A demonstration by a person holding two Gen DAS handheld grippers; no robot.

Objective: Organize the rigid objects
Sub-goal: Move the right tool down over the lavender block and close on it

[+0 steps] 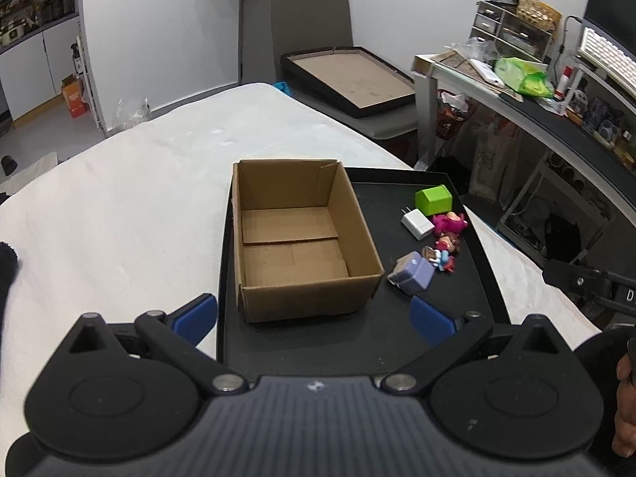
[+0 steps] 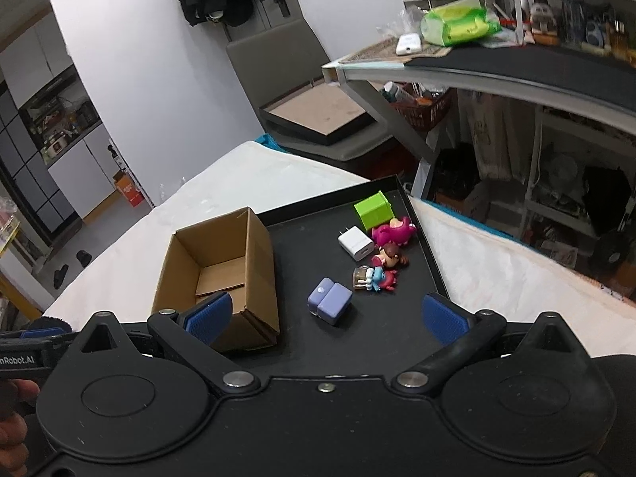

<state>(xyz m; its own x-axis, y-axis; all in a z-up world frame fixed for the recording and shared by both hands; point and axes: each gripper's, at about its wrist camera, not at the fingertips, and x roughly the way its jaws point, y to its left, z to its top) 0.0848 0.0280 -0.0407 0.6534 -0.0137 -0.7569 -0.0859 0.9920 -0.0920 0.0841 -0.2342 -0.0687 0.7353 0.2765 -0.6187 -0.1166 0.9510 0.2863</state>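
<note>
An open, empty cardboard box (image 1: 294, 238) (image 2: 222, 274) stands on the left part of a black tray (image 1: 357, 342) (image 2: 302, 238). To its right lie a green cube (image 1: 434, 200) (image 2: 373, 210), a white charger (image 1: 416, 223) (image 2: 356, 243), a pink plush figure (image 1: 449, 223) (image 2: 393, 230), two small dolls (image 1: 443, 254) (image 2: 381, 268) and a purple charger (image 1: 411, 277) (image 2: 330, 300). My left gripper (image 1: 314, 320) is open and empty before the box. My right gripper (image 2: 326, 318) is open and empty just short of the purple charger.
The tray sits on a white padded surface (image 1: 139, 206). A grey chair holding a flat black tray (image 1: 349, 79) stands behind. A cluttered desk (image 1: 536, 91) with shelves runs along the right. The right gripper's body shows at the left wrist view's right edge (image 1: 588, 282).
</note>
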